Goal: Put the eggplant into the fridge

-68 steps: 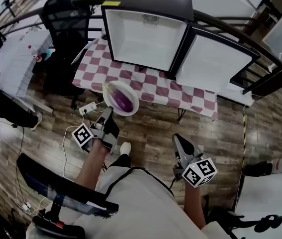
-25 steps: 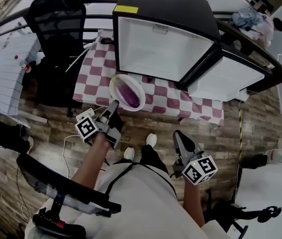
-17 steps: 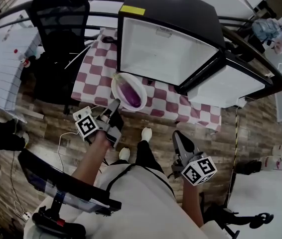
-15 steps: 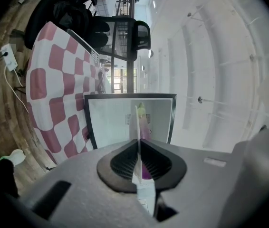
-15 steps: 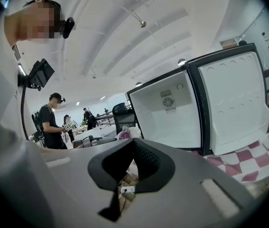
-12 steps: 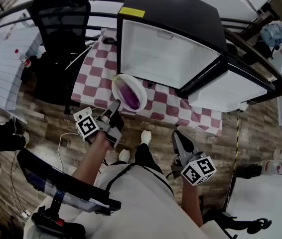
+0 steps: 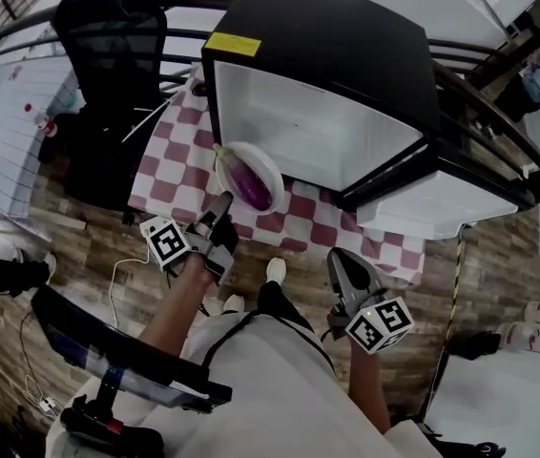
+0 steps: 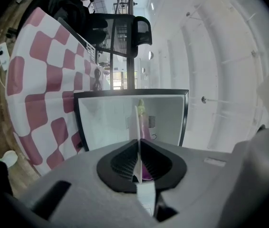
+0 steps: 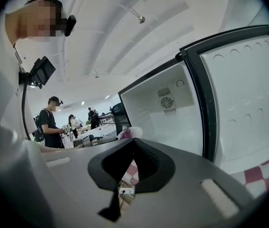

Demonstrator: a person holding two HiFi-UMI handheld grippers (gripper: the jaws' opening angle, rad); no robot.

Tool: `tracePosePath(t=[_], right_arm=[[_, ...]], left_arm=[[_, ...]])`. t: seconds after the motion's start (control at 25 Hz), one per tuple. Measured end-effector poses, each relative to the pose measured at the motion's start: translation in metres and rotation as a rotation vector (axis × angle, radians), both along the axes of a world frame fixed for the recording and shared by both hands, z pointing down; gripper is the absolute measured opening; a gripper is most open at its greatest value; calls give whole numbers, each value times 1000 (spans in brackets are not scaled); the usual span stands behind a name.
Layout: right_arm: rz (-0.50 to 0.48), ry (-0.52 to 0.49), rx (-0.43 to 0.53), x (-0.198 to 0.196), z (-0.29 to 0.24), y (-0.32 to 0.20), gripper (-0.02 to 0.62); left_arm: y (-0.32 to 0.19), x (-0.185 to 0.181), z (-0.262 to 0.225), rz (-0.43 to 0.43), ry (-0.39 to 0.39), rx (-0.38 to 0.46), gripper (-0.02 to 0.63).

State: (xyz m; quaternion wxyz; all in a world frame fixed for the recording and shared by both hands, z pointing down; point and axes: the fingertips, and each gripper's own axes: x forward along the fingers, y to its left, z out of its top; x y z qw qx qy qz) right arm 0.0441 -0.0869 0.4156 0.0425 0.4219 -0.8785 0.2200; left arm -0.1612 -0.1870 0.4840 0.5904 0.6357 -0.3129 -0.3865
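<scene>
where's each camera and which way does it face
Head view: on the person's head, facing steeply down at the open fridge and checked table; torso, forearms, left hand-held gripper, right hand-held gripper show.
Left gripper view: on the left one, along jaws shut on the plate's rim, into the fridge.
Right gripper view: on the right one, past shut, empty jaws, at the fridge and door.
Shared: head and left gripper views show the plate and eggplant.

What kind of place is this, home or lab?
Probably an open office or lab, not a home: a mesh office chair, a small fridge on a checkered table, people standing behind.
</scene>
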Motion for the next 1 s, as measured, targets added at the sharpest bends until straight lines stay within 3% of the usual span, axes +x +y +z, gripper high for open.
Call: tracePosePath(t=[0.68, 1.0], right_arm=[[-95, 30, 0, 35, 23, -97, 7], [-132, 34, 8, 40, 31, -127, 7]], left_arm=[[-89, 62, 12, -36, 3, -5, 25], [-118, 74, 32, -67, -23, -20, 25]])
